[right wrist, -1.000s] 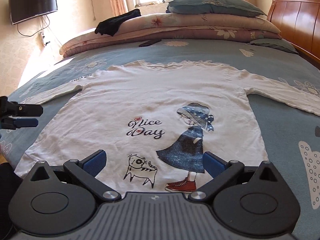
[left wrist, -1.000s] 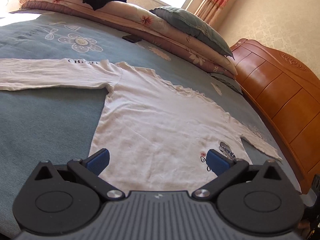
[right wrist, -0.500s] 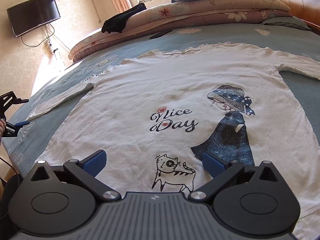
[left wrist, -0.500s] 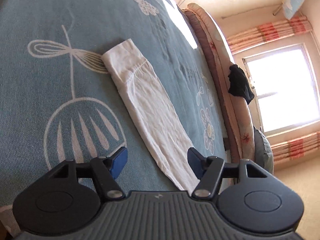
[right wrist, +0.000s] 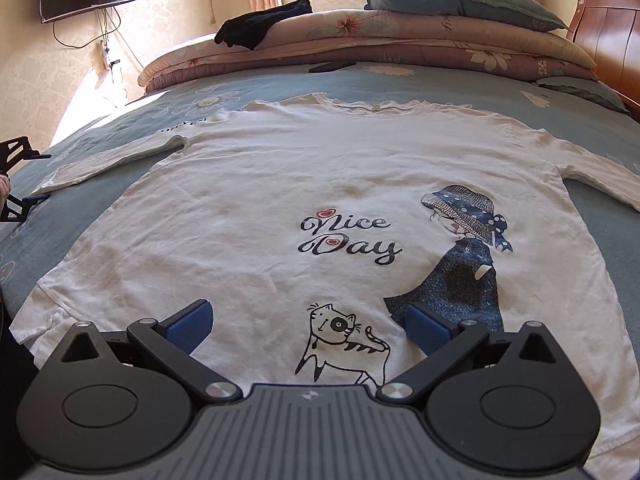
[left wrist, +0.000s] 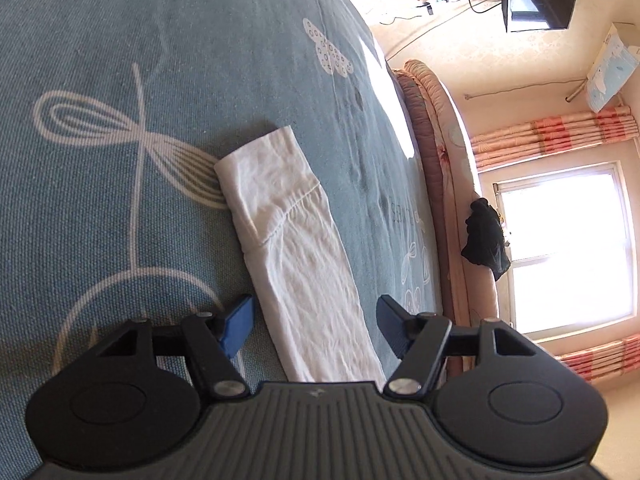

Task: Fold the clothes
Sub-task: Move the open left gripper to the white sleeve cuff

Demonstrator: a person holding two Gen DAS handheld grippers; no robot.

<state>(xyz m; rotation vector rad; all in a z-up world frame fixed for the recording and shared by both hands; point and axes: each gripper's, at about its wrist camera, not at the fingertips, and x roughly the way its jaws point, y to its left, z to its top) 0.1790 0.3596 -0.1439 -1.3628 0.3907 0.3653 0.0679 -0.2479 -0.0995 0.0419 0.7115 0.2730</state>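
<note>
White long-sleeved shirt (right wrist: pixel 304 184): black "Nice Day" script with red hearts, outlined cat, girl in navy dress and dotted hat (faint yellowish marks, possibly stains). Bedspread (left wrist: pixel 100 60): teal, white floral line motifs. Quilt (right wrist: pixel 400 46): pink floral. Gripper pads (right wrist: pixel 188 322): blue.

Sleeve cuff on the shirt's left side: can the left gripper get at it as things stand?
Probably yes. The sleeve lies flat on the bedspread between the left gripper's open fingers, with nothing covering the cuff ahead.
</note>
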